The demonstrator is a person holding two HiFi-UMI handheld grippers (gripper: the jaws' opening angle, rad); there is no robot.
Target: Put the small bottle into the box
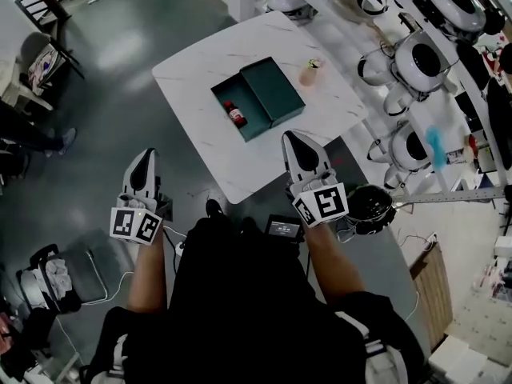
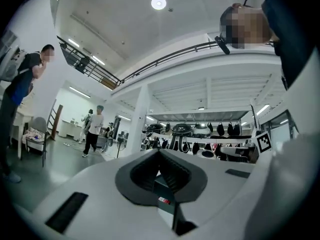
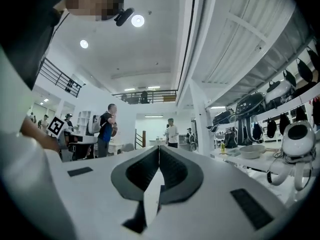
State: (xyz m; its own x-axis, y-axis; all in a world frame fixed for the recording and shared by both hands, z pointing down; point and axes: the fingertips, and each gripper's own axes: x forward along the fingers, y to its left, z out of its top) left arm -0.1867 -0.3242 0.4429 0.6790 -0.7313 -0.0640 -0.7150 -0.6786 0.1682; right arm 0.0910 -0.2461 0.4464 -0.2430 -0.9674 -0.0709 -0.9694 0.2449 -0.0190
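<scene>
In the head view an open dark green box (image 1: pixel 258 98) lies on the white marble table (image 1: pixel 200 62), its lid folded out to the right. A small bottle with a red label (image 1: pixel 234 114) lies inside the box's left half. A second small, pinkish bottle (image 1: pixel 310 72) stands on the table right of the box. My left gripper (image 1: pixel 145 155) hangs shut and empty off the table's left side. My right gripper (image 1: pixel 293 138) is shut and empty over the table's near edge. In both gripper views the jaws meet with nothing between them: left gripper (image 2: pixel 160 153), right gripper (image 3: pixel 159 156).
Shelves with white robot heads (image 1: pixel 420 58) run along the right side. A black round object (image 1: pixel 370 206) and a small dark device (image 1: pixel 284 229) sit near my right arm. A chair (image 1: pixel 40 54) and people stand at the left.
</scene>
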